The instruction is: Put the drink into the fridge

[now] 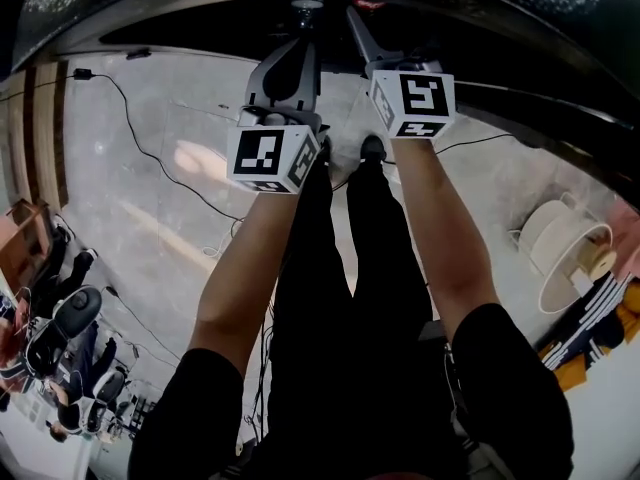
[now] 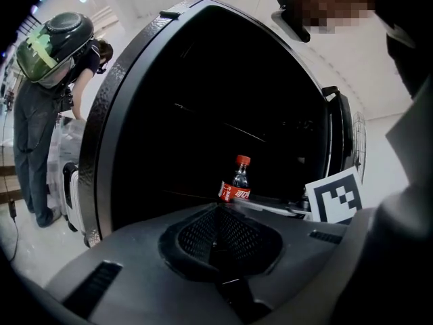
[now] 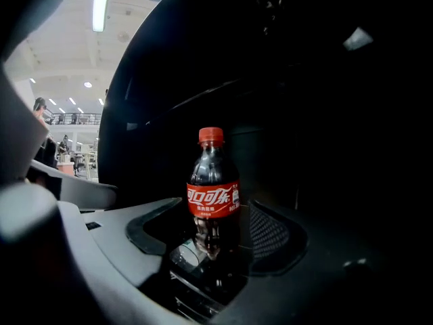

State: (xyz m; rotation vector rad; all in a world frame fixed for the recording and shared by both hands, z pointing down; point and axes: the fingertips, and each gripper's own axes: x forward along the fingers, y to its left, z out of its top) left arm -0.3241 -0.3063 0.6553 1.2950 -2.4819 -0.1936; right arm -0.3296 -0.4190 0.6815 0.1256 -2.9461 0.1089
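Observation:
A small cola bottle (image 3: 213, 195) with a red cap and red label stands upright between the jaws of my right gripper (image 3: 215, 239), which is shut on its lower body. It is held in front of the dark open fridge (image 3: 311, 114). From the left gripper view the same bottle (image 2: 237, 185) shows just beyond my left gripper (image 2: 218, 212), whose mesh pads meet with nothing between them. The right gripper's marker cube (image 2: 335, 196) is beside it. In the head view both grippers, left (image 1: 297, 58) and right (image 1: 362, 33), reach forward towards the black fridge (image 1: 200, 8).
A person (image 2: 47, 87) bends over at the fridge's left side. A white cable spool (image 1: 565, 253) stands on the floor to the right. Cables (image 1: 150, 153) trail over the grey floor. The fridge's door frame (image 2: 108, 114) curves along the left.

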